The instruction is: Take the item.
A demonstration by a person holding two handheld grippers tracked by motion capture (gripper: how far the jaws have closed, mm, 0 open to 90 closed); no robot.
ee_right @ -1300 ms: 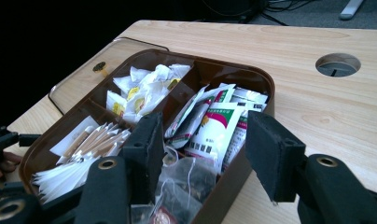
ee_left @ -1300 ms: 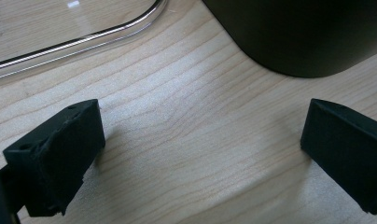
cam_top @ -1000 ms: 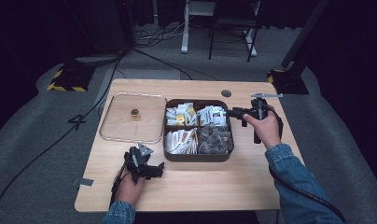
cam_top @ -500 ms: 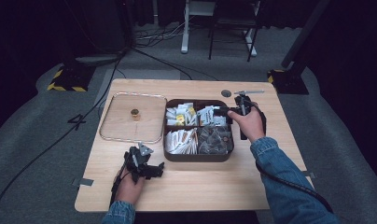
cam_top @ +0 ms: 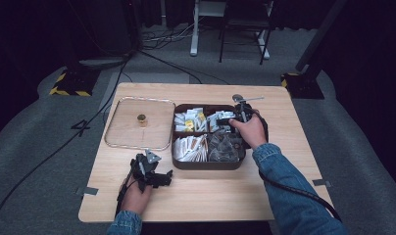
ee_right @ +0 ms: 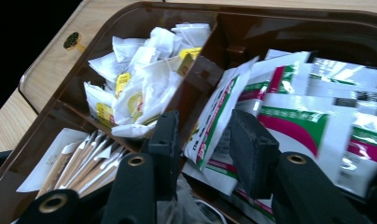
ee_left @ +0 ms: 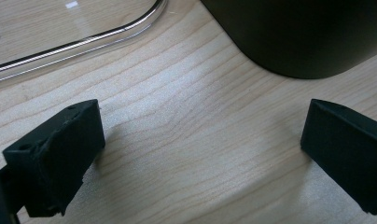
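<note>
**A:** Where are the right tongs [ee_right: 203,140] just now?

**B:** Down in the brown tray [cam_top: 206,165], in its far right compartment. The jaws stand a little apart on either side of one white sachet with green and red print [ee_right: 213,122], which stands on edge at the near end of the stack. I'd call them closing rather than clamped; I can't tell whether the pads already touch the paper.

**A:** So which step is this?

**B:** The pick, as I read it. The sachet is between the jaws and not yet lifted; it leans against the other sachets [ee_right: 317,126] of the same print.

**A:** What does the next move need?

**B:** Squeeze on that one edge only, then draw it straight up. The divider [ee_right: 196,79] sits just beside the left jaw, so a sideways pull could catch on it or drag a neighbour along.

**A:** And around it?

**B:** Yellow-labelled tea bags [ee_right: 140,79] fill the compartment past the divider, paper-wrapped sticks [ee_right: 84,163] the one below that.

**A:** The other hand?

**B:** The left tongs [ee_left: 200,154] are spread wide with nothing between them, low over bare tabletop [ee_left: 191,121], near the tray's near left corner. The clear lid [cam_top: 137,125] with its little knob lies flat to the tray's left.
</note>
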